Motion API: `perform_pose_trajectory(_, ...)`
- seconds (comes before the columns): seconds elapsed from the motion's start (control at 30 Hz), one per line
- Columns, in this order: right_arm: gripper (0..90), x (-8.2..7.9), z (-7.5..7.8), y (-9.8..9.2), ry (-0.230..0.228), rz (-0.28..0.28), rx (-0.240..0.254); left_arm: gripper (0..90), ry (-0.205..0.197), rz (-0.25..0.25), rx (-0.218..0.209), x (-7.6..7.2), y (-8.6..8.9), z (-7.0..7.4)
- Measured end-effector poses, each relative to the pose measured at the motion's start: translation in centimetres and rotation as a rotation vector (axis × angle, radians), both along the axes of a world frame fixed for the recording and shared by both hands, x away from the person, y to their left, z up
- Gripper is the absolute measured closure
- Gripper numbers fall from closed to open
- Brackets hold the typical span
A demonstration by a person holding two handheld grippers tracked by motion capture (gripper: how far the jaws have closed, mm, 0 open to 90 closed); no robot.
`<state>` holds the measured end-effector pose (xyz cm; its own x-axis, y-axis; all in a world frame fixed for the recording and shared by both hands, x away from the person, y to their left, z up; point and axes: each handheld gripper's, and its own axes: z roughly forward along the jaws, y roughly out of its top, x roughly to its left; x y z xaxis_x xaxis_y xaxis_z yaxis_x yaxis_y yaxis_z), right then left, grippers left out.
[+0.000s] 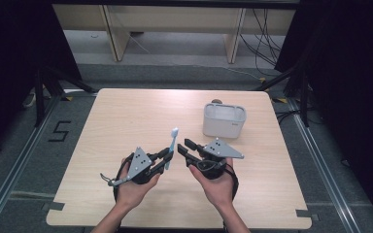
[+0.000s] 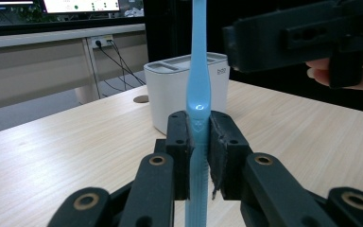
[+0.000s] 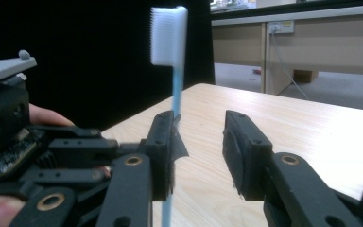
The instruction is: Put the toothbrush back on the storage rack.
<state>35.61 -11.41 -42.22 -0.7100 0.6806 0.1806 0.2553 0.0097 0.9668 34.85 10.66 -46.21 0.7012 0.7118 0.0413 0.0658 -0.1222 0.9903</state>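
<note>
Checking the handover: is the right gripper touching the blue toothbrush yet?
Apart. The high view shows a gap between the right gripper and the toothbrush, which the left gripper clamps.

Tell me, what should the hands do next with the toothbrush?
Probably carry the toothbrush toward the white holder. The left tool is shut on its handle, the right tool stands open beside it, and the holder waits farther back on the table.

A lab set up for recording: a bare wooden tabletop [image 1: 126, 121] ringed by black curtains [image 1: 9, 43], metal floor rails [image 1: 19, 160], a taped floor number [image 1: 59, 131], loose cables [image 1: 267, 34], and a monitor [image 2: 80, 5] on a bench behind.
</note>
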Motion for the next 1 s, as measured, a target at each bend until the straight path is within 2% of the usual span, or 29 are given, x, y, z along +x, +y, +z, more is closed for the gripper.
perform_pose_trajectory(0.07,66.4,0.0,0.2,0.3,0.006,0.007,0.000,78.5,0.003,0.000,-0.001,0.0,-0.2,-0.1)
perform_pose_trajectory(0.1,66.9,0.1,0.2,0.4,-0.006,0.015,-0.001,78.5,0.005,-0.001,-0.004,-0.1,-0.3,-0.1)
perform_pose_trajectory(0.33,71.8,0.3,0.1,0.8,-0.004,0.007,0.003,78.5,0.013,-0.009,-0.011,-0.2,-0.7,0.0)
perform_pose_trajectory(0.37,72.7,0.4,0.0,0.7,-0.014,-0.001,-0.005,78.5,0.004,-0.013,-0.032,-0.1,-0.9,-0.1)
perform_pose_trajectory(0.43,74.7,0.3,0.0,0.8,-0.001,0.009,0.003,78.5,0.016,-0.010,-0.017,-0.3,-1.0,0.0)
perform_pose_trajectory(0.57,78.6,0.4,0.0,0.8,-0.016,0.003,-0.003,78.5,0.019,-0.017,-0.020,-0.4,-1.4,0.0)
perform_pose_trajectory(0.67,84.7,0.3,0.0,0.9,-0.001,0.008,0.012,78.5,0.026,-0.027,-0.018,-0.5,-1.6,0.0)
perform_pose_trajectory(0.7,85.6,0.4,-0.1,0.8,-0.008,0.003,0.001,78.4,0.023,-0.027,-0.021,-0.5,-1.7,0.0)
perform_pose_trajectory(0.77,86.2,0.2,0.0,0.8,0.005,0.012,0.013,78.1,0.021,-0.027,-0.012,-0.5,-1.8,0.0)
perform_pose_trajectory(0.8,86.3,0.1,0.0,0.8,0.007,0.013,0.009,77.6,0.017,-0.027,-0.009,-0.6,-1.8,0.0)
perform_pose_trajectory(0.83,86.4,0.2,0.1,0.6,-0.012,0.009,-0.008,76.4,0.008,-0.030,-0.001,-0.6,-1.9,0.0)
perform_pose_trajectory(1.0,86.5,0.3,0.5,0.3,-0.008,0.005,-0.001,65.2,-0.002,-0.038,0.030,-0.7,-1.8,0.0)
